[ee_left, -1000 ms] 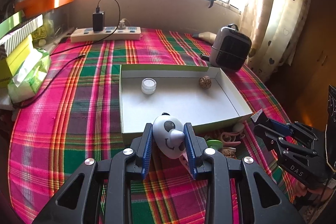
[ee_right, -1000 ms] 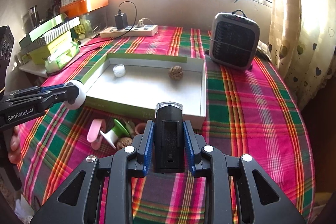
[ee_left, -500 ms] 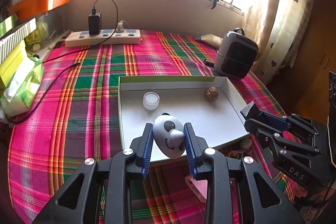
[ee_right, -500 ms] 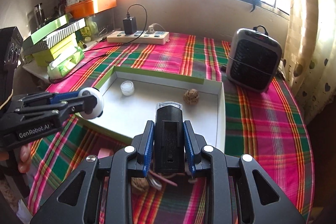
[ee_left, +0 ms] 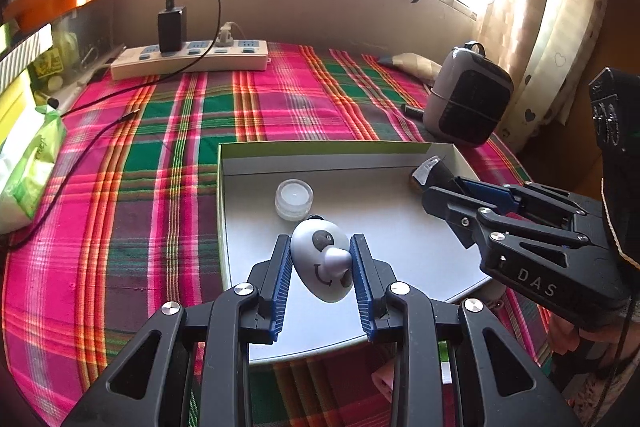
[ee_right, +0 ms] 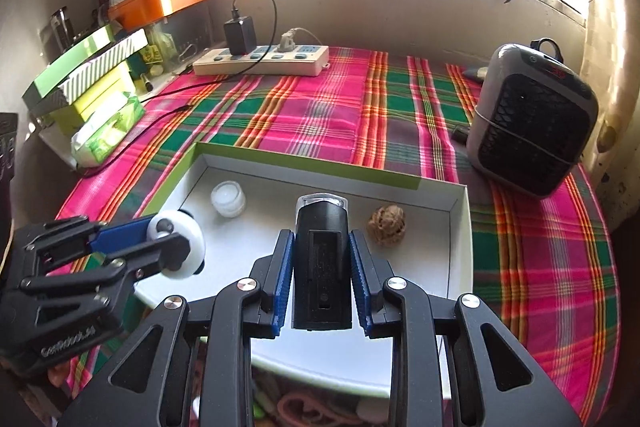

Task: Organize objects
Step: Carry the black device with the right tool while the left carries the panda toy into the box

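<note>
My left gripper [ee_left: 320, 253] is shut on a white panda-face toy [ee_left: 322, 269] and holds it above the near part of the white box [ee_left: 320, 151]. It also shows in the right wrist view [ee_right: 176, 245]. My right gripper [ee_right: 322, 247] is shut on a black flashlight [ee_right: 322, 263] above the box [ee_right: 460, 227]; in the left wrist view the right gripper [ee_left: 440, 183] hangs over the box's right side. In the box lie a small white jar [ee_left: 294, 199] and a walnut [ee_right: 386, 223].
A grey heater [ee_right: 532, 119] stands at the right. A power strip [ee_left: 188, 59] with a charger lies at the back, its cable trailing left. Green boxes and a tissue pack [ee_right: 108, 131] sit at the left. Small loose items [ee_right: 304, 407] lie near the box's front edge.
Both grippers moved forward with their objects, from the near side of the box to above its inside. The loose items dropped out of sight below them.
</note>
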Demonstrator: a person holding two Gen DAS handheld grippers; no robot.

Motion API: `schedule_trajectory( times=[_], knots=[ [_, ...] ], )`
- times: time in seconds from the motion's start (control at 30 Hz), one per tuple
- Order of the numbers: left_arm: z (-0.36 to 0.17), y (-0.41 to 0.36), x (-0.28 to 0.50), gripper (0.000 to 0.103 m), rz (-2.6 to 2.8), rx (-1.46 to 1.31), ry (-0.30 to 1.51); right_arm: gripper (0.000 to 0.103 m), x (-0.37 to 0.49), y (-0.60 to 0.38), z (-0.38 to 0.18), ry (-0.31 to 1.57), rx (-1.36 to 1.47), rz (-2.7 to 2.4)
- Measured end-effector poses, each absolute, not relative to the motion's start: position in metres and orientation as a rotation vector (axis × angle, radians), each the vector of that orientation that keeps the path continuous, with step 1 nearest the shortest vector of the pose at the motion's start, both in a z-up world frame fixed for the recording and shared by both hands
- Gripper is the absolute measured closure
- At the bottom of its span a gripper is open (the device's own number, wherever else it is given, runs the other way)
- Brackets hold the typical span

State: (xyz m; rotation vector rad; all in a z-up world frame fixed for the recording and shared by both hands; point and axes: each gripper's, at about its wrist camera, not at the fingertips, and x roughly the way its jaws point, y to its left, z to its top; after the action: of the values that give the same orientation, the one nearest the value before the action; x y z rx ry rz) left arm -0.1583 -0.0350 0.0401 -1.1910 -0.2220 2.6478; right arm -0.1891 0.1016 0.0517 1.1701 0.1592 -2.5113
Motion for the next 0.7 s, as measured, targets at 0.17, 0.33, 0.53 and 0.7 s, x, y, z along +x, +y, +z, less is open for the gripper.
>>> schedule_trajectory(
  times=[0.17,0.33,0.53,0.7],
  knots=[
    [0.035,-0.034,-0.168,0.076,2.636,-1.210,-0.222,0.074,-0.206,0.097,0.043,0.151,1.215,-2.491],
    [0.029,-0.036,-0.176,0.076,2.625,-1.229,-0.239,0.074,-0.220,0.092,0.036,0.174,1.236,-2.474],
    [0.020,-0.038,-0.181,0.076,2.608,-1.262,-0.249,0.074,-0.233,0.089,0.027,0.185,1.273,-2.463],
    [0.018,-0.035,-0.183,0.076,2.604,-1.261,-0.234,0.074,-0.240,0.087,0.022,0.178,1.296,-2.457]
  ],
)
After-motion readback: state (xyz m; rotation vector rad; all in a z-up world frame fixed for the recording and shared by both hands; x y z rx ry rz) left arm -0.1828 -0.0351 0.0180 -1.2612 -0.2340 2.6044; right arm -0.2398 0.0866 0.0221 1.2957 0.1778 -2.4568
